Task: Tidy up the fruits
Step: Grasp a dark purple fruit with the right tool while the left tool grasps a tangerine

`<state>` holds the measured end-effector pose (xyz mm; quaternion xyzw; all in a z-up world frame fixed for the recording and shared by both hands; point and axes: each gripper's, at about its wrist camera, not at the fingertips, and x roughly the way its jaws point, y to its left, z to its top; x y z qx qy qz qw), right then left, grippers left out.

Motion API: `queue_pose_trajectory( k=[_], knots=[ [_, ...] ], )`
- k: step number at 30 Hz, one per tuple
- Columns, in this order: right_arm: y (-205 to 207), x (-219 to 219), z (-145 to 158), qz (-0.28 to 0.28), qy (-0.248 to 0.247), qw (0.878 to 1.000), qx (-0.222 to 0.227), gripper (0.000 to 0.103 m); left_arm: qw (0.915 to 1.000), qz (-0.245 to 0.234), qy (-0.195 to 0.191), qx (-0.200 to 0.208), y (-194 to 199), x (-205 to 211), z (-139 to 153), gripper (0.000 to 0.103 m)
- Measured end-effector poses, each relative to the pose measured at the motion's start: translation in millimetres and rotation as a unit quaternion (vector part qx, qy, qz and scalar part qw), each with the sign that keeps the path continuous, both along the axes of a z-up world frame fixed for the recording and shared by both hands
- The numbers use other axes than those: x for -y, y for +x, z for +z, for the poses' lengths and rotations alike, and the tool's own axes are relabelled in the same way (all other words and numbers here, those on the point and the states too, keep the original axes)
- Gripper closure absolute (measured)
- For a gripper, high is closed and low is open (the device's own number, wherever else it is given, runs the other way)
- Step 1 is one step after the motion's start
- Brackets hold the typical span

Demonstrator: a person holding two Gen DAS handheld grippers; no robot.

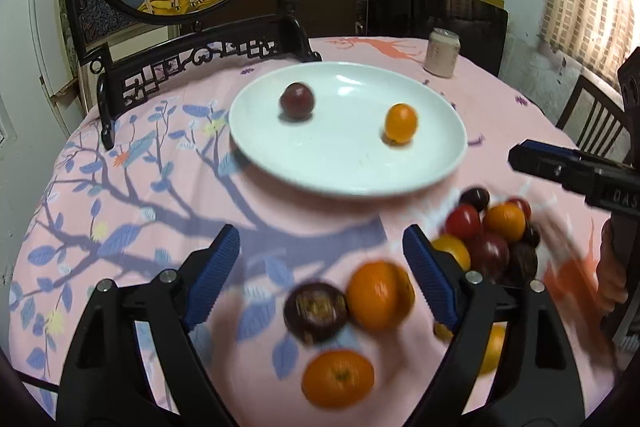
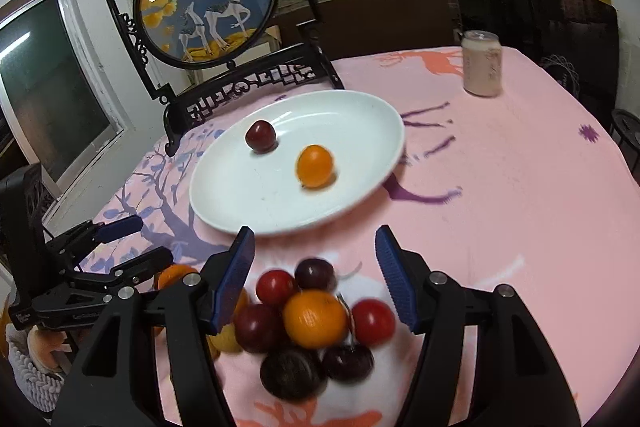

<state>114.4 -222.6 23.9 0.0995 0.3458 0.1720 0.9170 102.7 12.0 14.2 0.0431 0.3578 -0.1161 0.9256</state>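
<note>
With both the left gripper (image 1: 320, 259) and right gripper (image 2: 314, 263) spread wide and empty, one near orange (image 2: 315, 319) should be straddled squarely before being carried to the far plate (image 2: 224, 211).

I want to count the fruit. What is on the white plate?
Two fruits lie on the white plate: a dark red plum and an orange, apart from each other. Nothing covers the plate.

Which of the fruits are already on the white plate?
Only two: a dark red plum and an orange, lying apart on the plate. The others are still heaped on the tablecloth.
</note>
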Motion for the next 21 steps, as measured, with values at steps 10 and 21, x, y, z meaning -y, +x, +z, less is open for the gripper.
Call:
queue_pose_trajectory(
  k=[10, 21],
  knots=[
    [-45.5, 23.4, -9.5, -0.026, 0.042, 0.999, -0.006, 0.035, 0.9986, 0.027, -0.042, -0.015, -54.2, -29.1, -7.8, 0.012],
    [-67.1, 22.8, -12.8, -0.016, 0.048, 0.999, -0.002, 0.032, 0.9988, 0.016, 0.001, -0.045, -66.4, -13.8, -25.9, 0.012]
  ],
)
